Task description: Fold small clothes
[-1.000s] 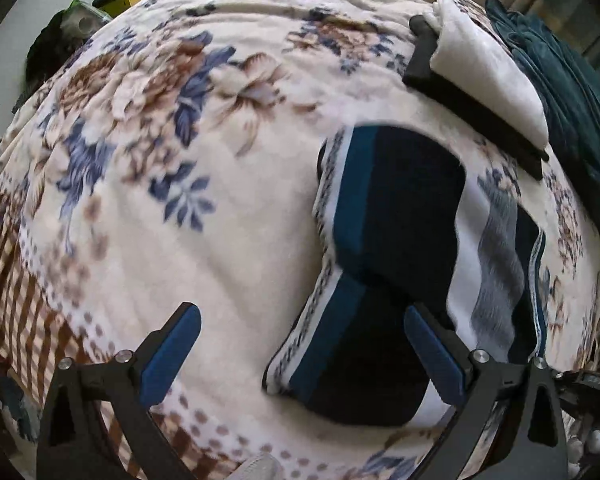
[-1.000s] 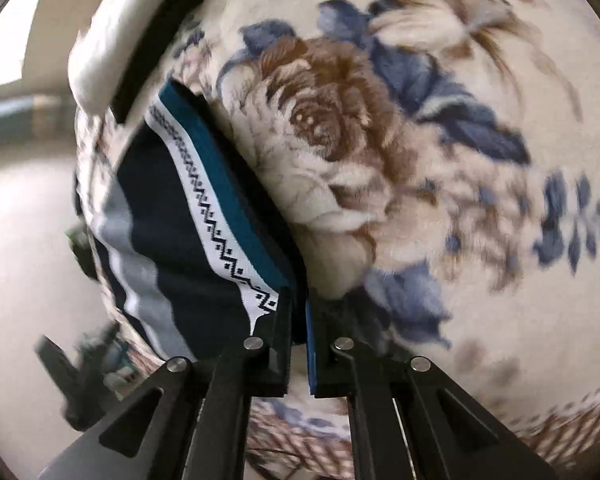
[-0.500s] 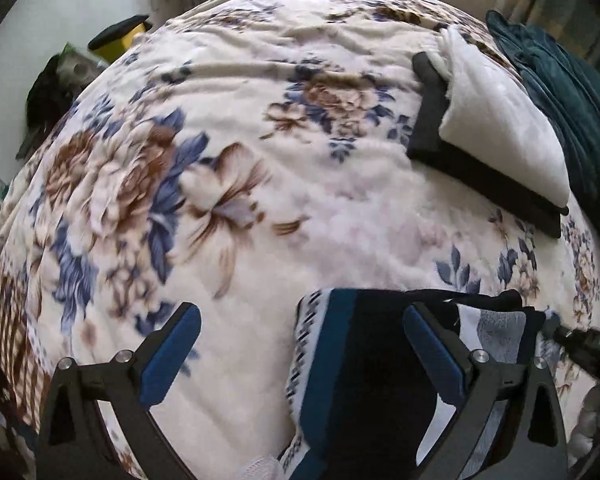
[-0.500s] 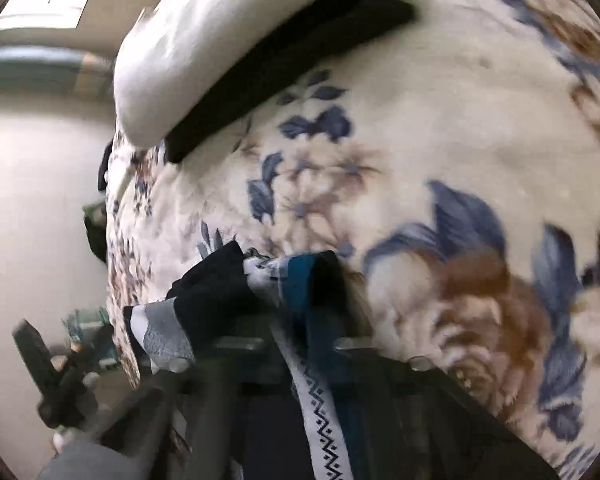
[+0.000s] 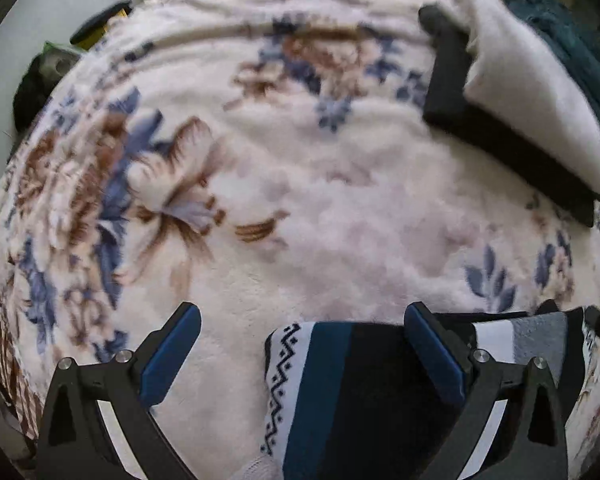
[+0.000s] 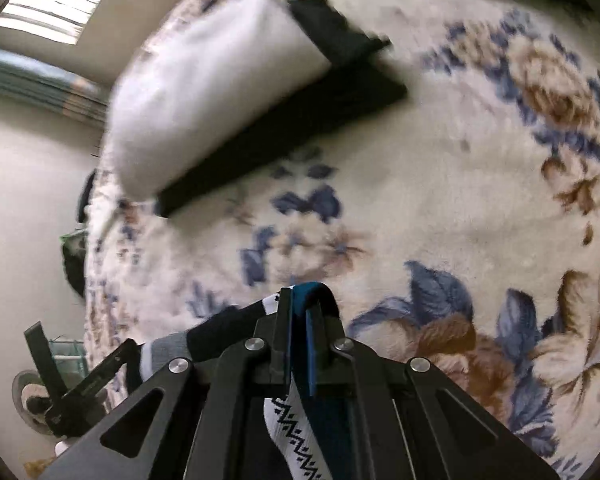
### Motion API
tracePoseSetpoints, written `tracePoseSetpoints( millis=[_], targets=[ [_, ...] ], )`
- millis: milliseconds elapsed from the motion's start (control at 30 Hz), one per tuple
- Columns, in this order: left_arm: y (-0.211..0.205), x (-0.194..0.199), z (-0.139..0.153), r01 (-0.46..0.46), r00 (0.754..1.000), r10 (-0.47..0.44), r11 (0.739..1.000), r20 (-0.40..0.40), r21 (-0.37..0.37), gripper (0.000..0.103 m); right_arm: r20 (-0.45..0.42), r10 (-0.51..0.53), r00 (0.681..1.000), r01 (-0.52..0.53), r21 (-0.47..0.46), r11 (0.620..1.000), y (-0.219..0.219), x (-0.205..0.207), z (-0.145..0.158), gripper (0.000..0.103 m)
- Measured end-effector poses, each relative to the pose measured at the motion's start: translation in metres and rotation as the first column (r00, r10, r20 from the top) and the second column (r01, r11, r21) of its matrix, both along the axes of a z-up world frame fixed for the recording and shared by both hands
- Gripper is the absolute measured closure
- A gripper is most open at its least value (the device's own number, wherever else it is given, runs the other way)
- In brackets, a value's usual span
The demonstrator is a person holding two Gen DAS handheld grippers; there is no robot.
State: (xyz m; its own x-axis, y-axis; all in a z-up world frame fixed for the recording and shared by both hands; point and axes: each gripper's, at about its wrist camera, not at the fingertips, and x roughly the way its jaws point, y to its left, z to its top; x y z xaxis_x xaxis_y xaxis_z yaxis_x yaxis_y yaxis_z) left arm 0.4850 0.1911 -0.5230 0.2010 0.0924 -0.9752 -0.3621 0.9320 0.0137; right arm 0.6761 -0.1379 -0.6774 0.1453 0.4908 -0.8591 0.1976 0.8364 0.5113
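The striped sock [image 6: 296,424] is pinched at its folded edge by the right gripper [image 6: 298,344], jaws pressed together, so it can be carried over the floral blanket [image 5: 300,200]. The left gripper [image 5: 300,354] is held above it, jaws spread, nothing gripped.

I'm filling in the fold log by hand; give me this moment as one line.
phase: mid-fold | right gripper: shut on striped garment edge | left gripper: open over garment | surface: floral blanket
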Motion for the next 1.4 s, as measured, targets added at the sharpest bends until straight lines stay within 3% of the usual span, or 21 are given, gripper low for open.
tracePoseSetpoints(
  millis=[100, 167, 233, 400, 500, 533, 567, 767, 933, 1000, 1033, 1067, 1100, 1167, 1233, 1333, 1400],
  targets=[
    [0.004, 0.0, 0.004, -0.006, 1.0, 0.007, 1.0, 0.01, -0.027, 0.0, -0.122, -0.043, 0.992, 0.058, 0.116, 0.992, -0.017, -0.01, -0.012, 0.086],
    [0.005, -0.003, 0.01, -0.002, 1.0, 0.002, 1.0, 0.022, -0.026, 0.0, -0.143, -0.027, 0.989, 0.05, 0.157, 0.986, -0.028, -0.024, -0.009, 0.074],
    [0.006, -0.011, 0.019, -0.005, 0.999, 0.007, 1.0, 0.04, -0.03, 0.0, -0.172, -0.017, 0.985, 0.049, 0.186, 0.981, -0.041, -0.05, -0.009, 0.07],
    [0.001, -0.042, 0.036, -0.023, 0.997, 0.026, 0.998, 0.069, -0.054, 0.0, -0.319, 0.027, 0.947, 0.049, 0.228, 0.972, -0.05, -0.12, -0.035, 0.068],
    [-0.008, -0.062, 0.04, -0.024, 0.997, 0.028, 0.998, 0.067, -0.057, 0.0, -0.349, 0.008, 0.937, 0.087, 0.255, 0.963, -0.046, -0.146, -0.048, 0.068],
    [-0.01, -0.066, 0.04, -0.016, 0.998, 0.019, 0.998, 0.057, -0.058, 0.0, -0.334, -0.015, 0.943, 0.108, 0.263, 0.959, -0.046, -0.151, -0.045, 0.072],
    [-0.012, -0.068, 0.039, -0.008, 0.999, 0.011, 0.998, 0.046, -0.061, 0.0, -0.316, -0.039, 0.948, 0.128, 0.264, 0.956, -0.047, -0.155, -0.041, 0.098],
    [-0.013, -0.094, 0.039, -0.004, 1.0, 0.004, 0.998, 0.002, -0.068, 0.0, -0.23, -0.128, 0.965, 0.165, 0.15, 0.975, -0.063, -0.16, 0.002, 0.1],
    [0.001, -0.123, 0.042, -0.051, 0.999, 0.05, 0.995, -0.014, -0.085, 0.0, -0.301, -0.065, 0.951, 0.107, 0.126, 0.986, -0.067, -0.16, -0.017, 0.1],
    [0.009, -0.131, 0.038, -0.077, 0.997, 0.077, 0.988, -0.007, -0.131, 0.0, -0.334, -0.077, 0.939, 0.137, 0.16, 0.978, -0.065, -0.156, -0.024, 0.09],
    [0.011, -0.133, 0.036, -0.076, 0.997, 0.077, 0.985, -0.004, -0.157, 0.0, -0.35, -0.097, 0.932, 0.165, 0.17, 0.971, -0.068, -0.157, -0.027, 0.074],
    [0.012, -0.134, 0.033, -0.076, 0.997, 0.077, 0.98, 0.001, -0.182, 0.0, -0.346, -0.134, 0.929, 0.209, 0.19, 0.959, -0.074, -0.161, -0.028, 0.062],
    [0.015, -0.135, 0.029, -0.075, 0.997, 0.081, 0.969, 0.016, -0.236, 0.0, -0.335, -0.166, 0.928, 0.246, 0.214, 0.945, -0.078, -0.165, -0.027, 0.057],
    [0.018, -0.136, 0.021, -0.08, 0.995, 0.097, 0.943, 0.037, -0.322, 0.0, -0.335, -0.203, 0.92, 0.299, 0.266, 0.916, -0.083, -0.176, -0.029, 0.029],
    [0.021, -0.135, 0.01, -0.086, 0.992, 0.115, 0.913, 0.048, -0.398, 0.0, -0.371, -0.231, 0.9, 0.363, 0.343, 0.866, -0.078, -0.192, -0.039, 0.017],
    [0.023, -0.133, -0.007, -0.096, 0.989, 0.139, 0.86, 0.05, -0.502, 0.0, -0.419, -0.234, 0.877, 0.422, 0.441, 0.792, -0.058, -0.209, -0.061, 0.016],
    [0.026, -0.132, -0.023, -0.101, 0.987, 0.157, 0.802, 0.044, -0.588, 0.0, -0.434, -0.257, 0.863, 0.468, 0.499, 0.729, -0.041, -0.214, -0.081, 0.015]
  ],
)
